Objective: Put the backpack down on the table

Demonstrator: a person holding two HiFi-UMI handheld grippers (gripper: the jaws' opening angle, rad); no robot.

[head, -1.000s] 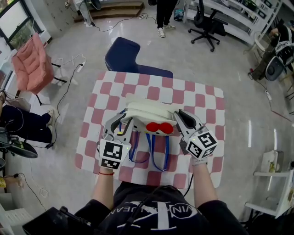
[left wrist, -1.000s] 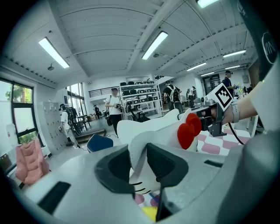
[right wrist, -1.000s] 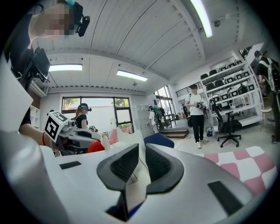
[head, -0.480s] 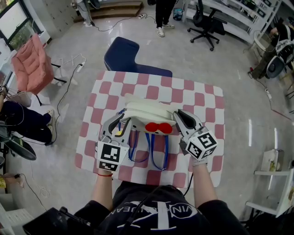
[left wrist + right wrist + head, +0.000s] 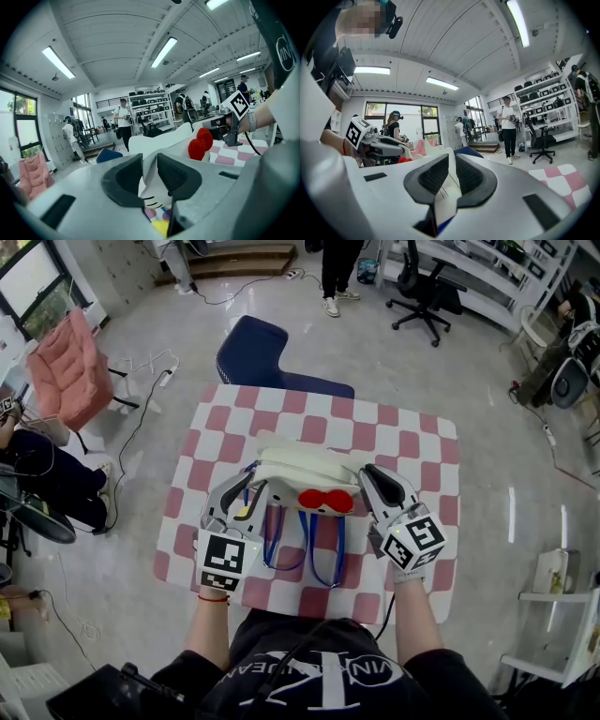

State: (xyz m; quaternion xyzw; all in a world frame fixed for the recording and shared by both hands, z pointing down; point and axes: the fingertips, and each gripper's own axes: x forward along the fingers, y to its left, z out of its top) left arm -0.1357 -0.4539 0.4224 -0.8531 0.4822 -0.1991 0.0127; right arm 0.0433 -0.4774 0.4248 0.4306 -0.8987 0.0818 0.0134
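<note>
My jaws are clenched on both sides: in the head view my left gripper [image 5: 242, 491] and right gripper [image 5: 373, 486] pinch opposite ends of the white plush cat-face backpack [image 5: 298, 468]. It sits mid-way on the pink-and-white checkered table [image 5: 417, 442], blue shoulder straps [image 5: 323, 554] trailing toward me, with a navy blue chair [image 5: 251, 352] beyond the far edge. In the left gripper view my dark pads [image 5: 180, 176] squeeze a whiskered white fold below the red bow [image 5: 200, 143]. In the right gripper view they grip a blue-edged white flap.
</note>
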